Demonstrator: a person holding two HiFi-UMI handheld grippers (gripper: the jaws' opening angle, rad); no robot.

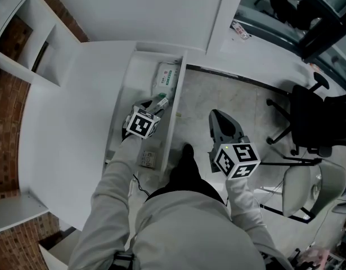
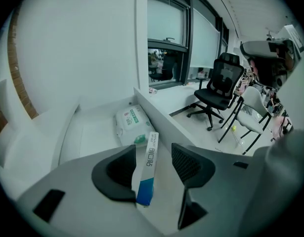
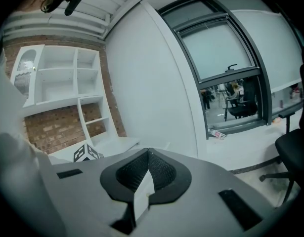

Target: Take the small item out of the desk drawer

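While the left tongs [image 2: 154, 153] hung over the open drawer [image 1: 175, 122], their jaws stood apart with a slim white-and-blue box [image 2: 148, 168] upright between them. The box leaned against the jaw at 9 o'clock and left a clear gap to the jaw at 3 o'clock. In the head view the box [image 1: 161, 101] stuck out past the tips of the left tongs [image 1: 156, 104] toward 1 o'clock, above the inside of the drawer. Beyond it, at the 12 o'clock end of the drawer, lay a white pack with green print [image 1: 167, 77], and toward 6 o'clock, just under the left sleeve, sat another small packet [image 1: 148, 158] whose print was too small to read. The right tongs [image 3: 148, 154] had their jaws pressed together; they hovered over the tiled floor [image 1: 201, 94] at 3 o'clock of the drawer, well apart from it [image 1: 220, 120]. The white desk [image 1: 66, 122] spread out at 9 o'clock, and a black office chair [image 1: 316, 117] stood at 3 o'clock.
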